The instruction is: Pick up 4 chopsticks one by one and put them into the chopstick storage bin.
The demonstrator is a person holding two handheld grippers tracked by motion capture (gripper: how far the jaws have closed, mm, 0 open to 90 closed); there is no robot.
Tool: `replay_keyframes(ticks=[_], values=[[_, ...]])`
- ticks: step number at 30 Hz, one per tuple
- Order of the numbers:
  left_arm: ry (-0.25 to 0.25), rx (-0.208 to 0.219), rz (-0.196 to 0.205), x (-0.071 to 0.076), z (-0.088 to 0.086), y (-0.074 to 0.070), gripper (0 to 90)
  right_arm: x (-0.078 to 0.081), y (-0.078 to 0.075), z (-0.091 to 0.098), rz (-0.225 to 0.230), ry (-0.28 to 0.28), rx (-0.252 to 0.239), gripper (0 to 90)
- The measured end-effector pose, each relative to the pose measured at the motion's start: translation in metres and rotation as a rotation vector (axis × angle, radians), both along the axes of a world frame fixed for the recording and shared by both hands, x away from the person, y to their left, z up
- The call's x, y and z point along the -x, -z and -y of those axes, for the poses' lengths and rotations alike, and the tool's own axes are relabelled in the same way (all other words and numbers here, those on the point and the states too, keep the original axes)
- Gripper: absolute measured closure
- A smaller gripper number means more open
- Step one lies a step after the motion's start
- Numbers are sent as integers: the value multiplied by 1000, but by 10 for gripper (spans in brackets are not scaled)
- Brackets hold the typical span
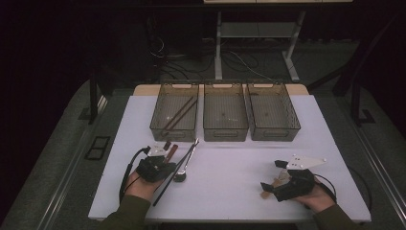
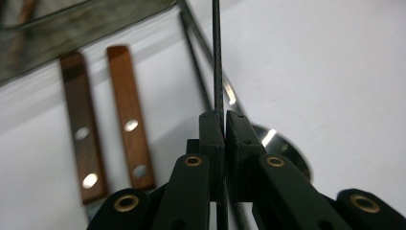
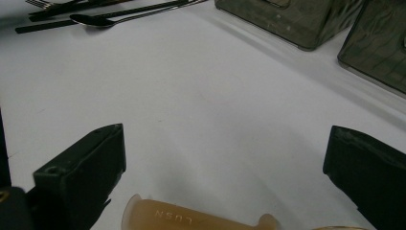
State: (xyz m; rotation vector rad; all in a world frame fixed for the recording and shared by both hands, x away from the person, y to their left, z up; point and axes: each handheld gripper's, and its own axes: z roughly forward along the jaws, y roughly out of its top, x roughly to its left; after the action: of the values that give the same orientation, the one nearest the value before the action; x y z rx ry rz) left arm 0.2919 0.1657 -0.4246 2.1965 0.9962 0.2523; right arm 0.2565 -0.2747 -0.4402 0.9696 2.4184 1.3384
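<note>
Over on the desk (image 1: 230, 163), left tool (image 2: 224, 125) pinches a black chopstick (image 2: 217, 57); right tool (image 3: 225, 163) gapes empty. Sorting looks barely started, most cutlery still out.

The thin black rod (image 2: 218, 57) clamped in the left gripper (image 2: 224, 125) runs off the top edge of the left gripper view, its far end cut off. Two wooden handles (image 2: 129, 115) at left are blurred. The tan piece (image 3: 191, 218) near the right gripper (image 3: 215, 163) is cropped below; its kind cannot be told.
</note>
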Motion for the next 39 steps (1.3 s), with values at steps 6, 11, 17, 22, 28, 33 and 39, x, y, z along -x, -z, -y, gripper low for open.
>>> replay_keyframes(ticks=[6,11,17,22,28,33,39], values=[[59,20,4,-4,4,-6,859,0,0,0,0,0,1,11],[86,38,0,-7,6,-11,859,0,0,0,0,0,0,11],[117,80,4,-10,9,-17,859,-1,0,0,0,-1,0,11],[114,114,19,-15,7,-25,859,-1,0,0,-2,2,-2,11],[95,161,47,-18,-1,-38,859,-1,0,0,-4,4,-2,11],[85,191,75,-23,-6,-50,859,-1,0,0,-8,5,-2,11],[75,212,91,-33,-8,-56,859,-1,0,1,-6,7,-4,11]])
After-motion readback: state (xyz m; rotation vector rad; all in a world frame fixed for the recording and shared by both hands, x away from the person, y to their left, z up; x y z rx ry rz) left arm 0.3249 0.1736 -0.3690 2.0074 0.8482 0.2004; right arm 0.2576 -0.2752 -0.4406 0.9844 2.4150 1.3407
